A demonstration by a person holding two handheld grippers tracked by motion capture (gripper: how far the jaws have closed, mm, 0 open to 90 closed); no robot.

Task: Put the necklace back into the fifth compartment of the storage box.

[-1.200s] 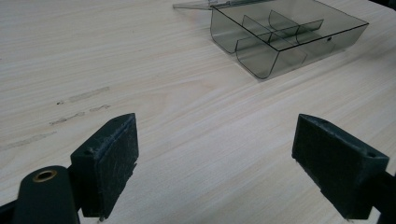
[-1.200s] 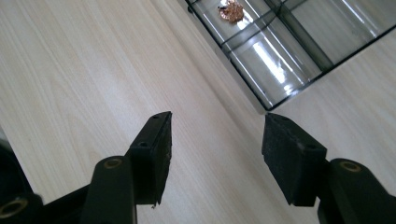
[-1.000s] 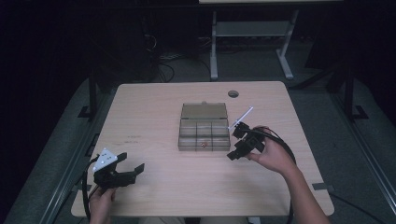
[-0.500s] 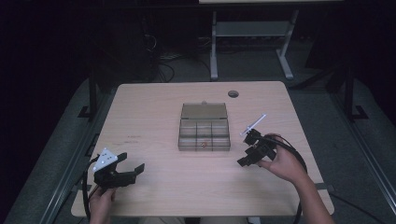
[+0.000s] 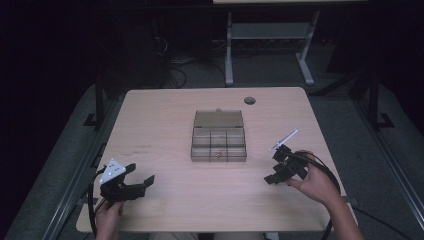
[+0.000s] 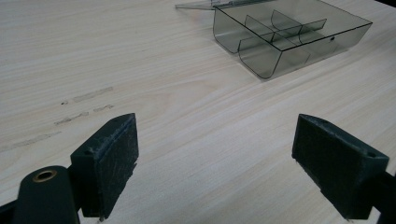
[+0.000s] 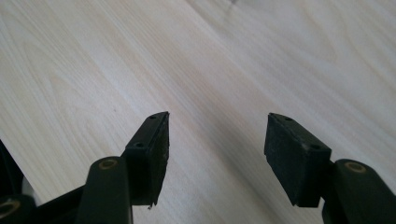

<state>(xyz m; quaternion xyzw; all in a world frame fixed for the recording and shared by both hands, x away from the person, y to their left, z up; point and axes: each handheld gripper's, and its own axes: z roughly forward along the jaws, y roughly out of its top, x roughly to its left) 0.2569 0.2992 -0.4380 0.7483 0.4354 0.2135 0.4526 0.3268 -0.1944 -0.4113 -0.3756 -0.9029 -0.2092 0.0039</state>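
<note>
The box [image 5: 219, 142] stood open at the middle of the table [image 5: 165, 125], its lid [image 5: 218, 118] laid flat behind it. A small orange item [image 5: 216, 155], too small to identify, lay in the front middle compartment. The right gripper [image 5: 274, 167] was to the right of the box and apart from it, jaws spread wide with bare table between them in the right gripper view. The left gripper [image 5: 141, 174] rested near the table edge, well to the front left of the box, jaws likewise spread and empty. Judgement: the work concerned the box, and closing the lid appeared to be the likely next step. To do it well, the right gripper should approach the lid's far edge low. It should lift the lid over the hinge slowly. The left should steady the box's front left corner, since the light plastic would probably slide.
</note>
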